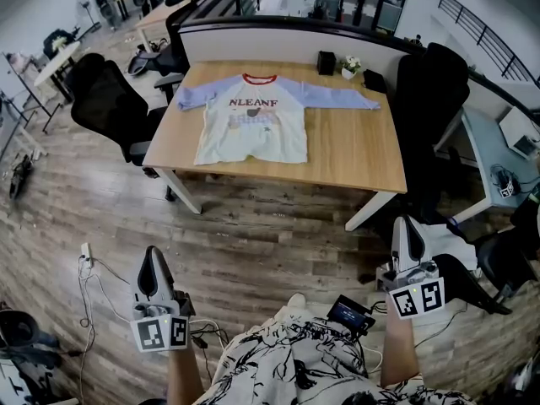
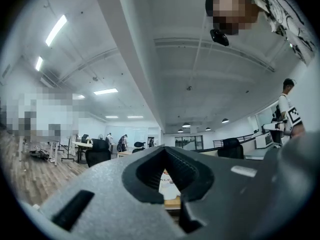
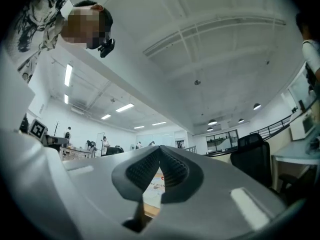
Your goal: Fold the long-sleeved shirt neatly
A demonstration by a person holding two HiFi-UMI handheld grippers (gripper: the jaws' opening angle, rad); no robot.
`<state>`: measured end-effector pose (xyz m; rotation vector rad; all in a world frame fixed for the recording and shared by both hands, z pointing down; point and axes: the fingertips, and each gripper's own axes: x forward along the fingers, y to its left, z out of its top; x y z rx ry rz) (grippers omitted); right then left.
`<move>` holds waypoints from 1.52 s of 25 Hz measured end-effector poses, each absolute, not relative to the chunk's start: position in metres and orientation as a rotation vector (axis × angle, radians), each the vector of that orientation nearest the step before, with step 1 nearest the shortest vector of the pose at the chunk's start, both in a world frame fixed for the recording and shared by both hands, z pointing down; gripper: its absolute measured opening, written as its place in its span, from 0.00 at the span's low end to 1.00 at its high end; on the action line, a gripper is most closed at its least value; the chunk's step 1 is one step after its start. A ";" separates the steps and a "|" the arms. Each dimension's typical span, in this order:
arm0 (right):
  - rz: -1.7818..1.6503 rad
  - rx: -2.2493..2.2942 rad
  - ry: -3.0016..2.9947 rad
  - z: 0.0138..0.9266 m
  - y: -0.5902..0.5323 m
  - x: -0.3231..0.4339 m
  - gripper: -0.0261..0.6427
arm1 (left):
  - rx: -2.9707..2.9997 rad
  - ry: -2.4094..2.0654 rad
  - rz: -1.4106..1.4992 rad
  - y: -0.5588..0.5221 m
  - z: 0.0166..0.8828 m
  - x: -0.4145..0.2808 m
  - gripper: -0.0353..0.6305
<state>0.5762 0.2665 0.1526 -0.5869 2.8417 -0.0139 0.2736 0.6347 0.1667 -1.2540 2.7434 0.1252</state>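
Observation:
The long-sleeved shirt lies flat and face up on the wooden table, white body, lilac sleeves spread to both sides, red collar at the far edge. My left gripper and right gripper hang over the floor well short of the table, both shut and holding nothing. In the left gripper view the jaws meet at the tip, and a sliver of the shirt shows through the gap below. The right gripper view shows its jaws likewise together, with the shirt seen beyond.
Black office chairs stand at the table's left and right. A small potted plant and a black box sit at the table's far edge against a dark partition. Cables and a small screen device lie on the floor by my feet.

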 end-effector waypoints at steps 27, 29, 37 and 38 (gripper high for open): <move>-0.056 -0.518 2.929 0.180 0.232 0.551 0.72 | -1.069 2.837 0.063 0.611 0.181 0.255 0.94; -0.062 -0.512 2.930 0.181 0.222 0.550 0.72 | -1.054 2.845 0.055 0.605 0.182 0.255 0.95; -0.089 -0.480 2.949 0.193 0.189 0.532 0.74 | -1.039 2.882 0.011 0.575 0.195 0.253 0.96; -0.092 -0.486 2.949 0.195 0.186 0.528 0.74 | -1.045 2.885 0.007 0.571 0.197 0.249 0.96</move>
